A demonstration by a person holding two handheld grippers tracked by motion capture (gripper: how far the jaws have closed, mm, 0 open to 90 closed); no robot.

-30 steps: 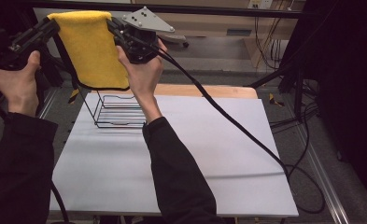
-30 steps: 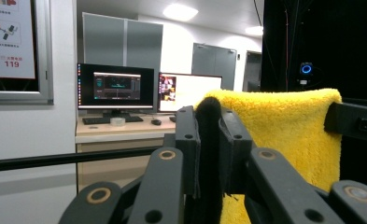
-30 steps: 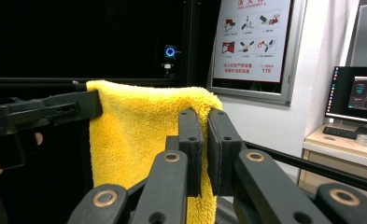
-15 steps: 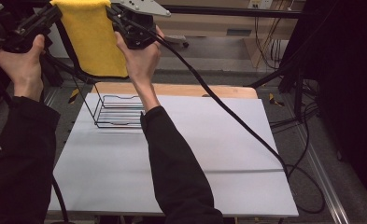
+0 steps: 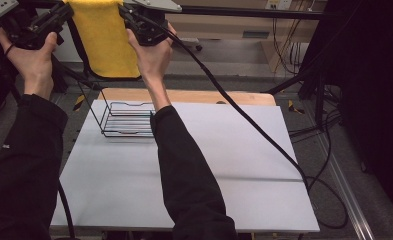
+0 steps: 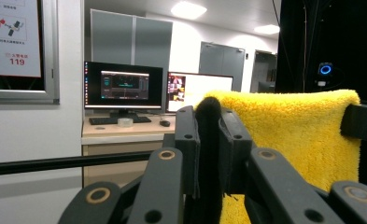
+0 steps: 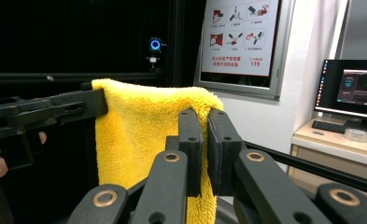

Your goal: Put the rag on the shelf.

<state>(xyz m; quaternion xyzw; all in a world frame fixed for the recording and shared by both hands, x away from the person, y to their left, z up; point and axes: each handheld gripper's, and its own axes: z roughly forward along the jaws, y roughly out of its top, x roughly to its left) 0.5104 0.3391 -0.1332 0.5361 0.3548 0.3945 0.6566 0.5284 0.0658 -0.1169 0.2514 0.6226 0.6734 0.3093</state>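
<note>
A person held a yellow towel (image 5: pixel 106 42) stretched up in the air beyond the far edge of the table (image 5: pixel 194 175), one top corner pinched in each claw. The left claw (image 6: pixel 208 116) was clenched on the towel's corner, and the right claw (image 7: pixel 204 126) was clenched on the opposite corner, so the cloth hung flat between them. Below it, a black wire rack (image 5: pixel 126 120) stood near the table's far left corner, partly hidden by the right sleeve (image 5: pixel 184 165). The table's top was plain white. Behind it, the room held two lit monitors (image 6: pixel 123 86) on a desk and a wall poster (image 7: pixel 239 37).
</note>
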